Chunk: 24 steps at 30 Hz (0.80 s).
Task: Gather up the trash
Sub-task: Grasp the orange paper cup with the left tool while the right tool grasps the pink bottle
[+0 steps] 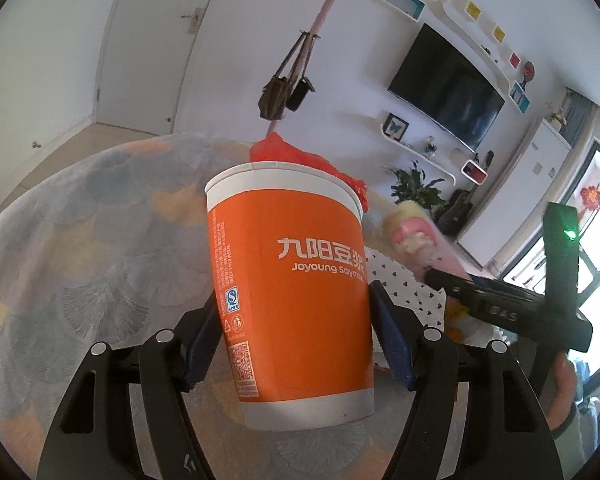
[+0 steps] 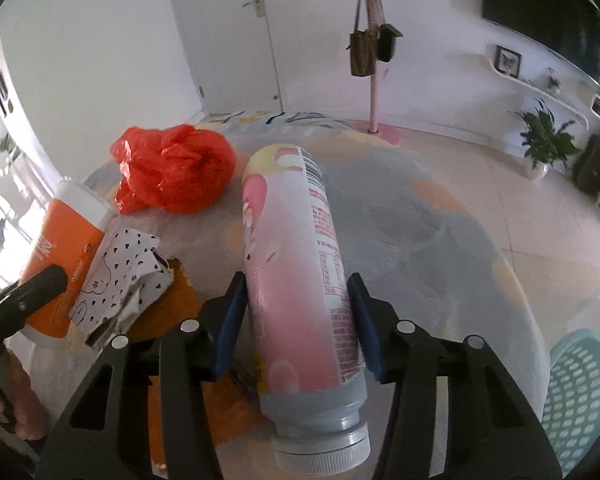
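Note:
My left gripper (image 1: 296,336) is shut on an orange and white Joyoung soymilk paper cup (image 1: 288,280), held upright above the round table; the cup also shows in the right wrist view (image 2: 60,256). My right gripper (image 2: 296,320) is shut on a pink and yellow plastic bottle (image 2: 296,264) with a grey cap, held with its cap toward the camera. The bottle also shows in the left wrist view (image 1: 416,236). A crumpled red plastic bag (image 2: 172,168) lies on the table beyond both. A crumpled white wrapper with black hearts (image 2: 120,280) lies between cup and bottle.
An orange flat packet (image 2: 188,392) lies under the right gripper on the patterned tablecloth (image 2: 420,232). A teal perforated basket (image 2: 576,392) stands on the floor at right. A pink coat stand (image 2: 374,80) with hanging bags and a potted plant (image 2: 544,144) stand beyond the table.

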Available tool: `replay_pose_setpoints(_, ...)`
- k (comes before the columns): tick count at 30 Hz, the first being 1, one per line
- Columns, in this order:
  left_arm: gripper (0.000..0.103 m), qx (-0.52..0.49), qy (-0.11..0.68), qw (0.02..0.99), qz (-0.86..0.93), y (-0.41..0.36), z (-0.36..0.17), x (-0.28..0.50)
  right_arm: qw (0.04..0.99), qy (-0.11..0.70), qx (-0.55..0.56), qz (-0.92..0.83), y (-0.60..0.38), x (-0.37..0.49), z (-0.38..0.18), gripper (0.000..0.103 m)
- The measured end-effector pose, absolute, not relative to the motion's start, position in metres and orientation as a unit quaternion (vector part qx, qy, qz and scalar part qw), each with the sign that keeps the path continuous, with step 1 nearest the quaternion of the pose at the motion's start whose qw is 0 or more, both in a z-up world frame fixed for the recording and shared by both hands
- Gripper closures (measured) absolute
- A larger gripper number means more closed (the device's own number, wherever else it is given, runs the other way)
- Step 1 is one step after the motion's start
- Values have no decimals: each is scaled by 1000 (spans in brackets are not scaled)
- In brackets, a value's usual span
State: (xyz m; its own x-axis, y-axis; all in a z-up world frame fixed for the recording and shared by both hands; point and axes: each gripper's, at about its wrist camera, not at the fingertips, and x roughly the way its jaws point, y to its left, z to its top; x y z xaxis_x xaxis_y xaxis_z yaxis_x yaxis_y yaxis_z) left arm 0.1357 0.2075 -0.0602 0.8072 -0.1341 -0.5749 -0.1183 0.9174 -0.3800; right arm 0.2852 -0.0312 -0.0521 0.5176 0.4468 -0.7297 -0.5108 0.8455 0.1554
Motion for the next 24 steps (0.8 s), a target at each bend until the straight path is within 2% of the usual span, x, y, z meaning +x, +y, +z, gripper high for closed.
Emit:
replay_pose_setpoints(6, 36, -148, 294, 944, 39, 187, -47, 129, 883, 389, -10, 262, -64, 263, -36, 56)
replay_pose_setpoints(12, 36, -107, 261, 959, 24, 146, -6, 113, 902, 358, 1, 242, -104, 227, -12, 56)
replay_pose_setpoints(18, 36, -84, 232, 968, -44, 81, 32, 107, 920, 332, 25, 208, -156, 201, 7, 56)
replay_pose_setpoints(24, 36, -32, 229, 969, -87, 2, 45, 117, 933, 324, 48, 146, -218, 187, 16, 56)
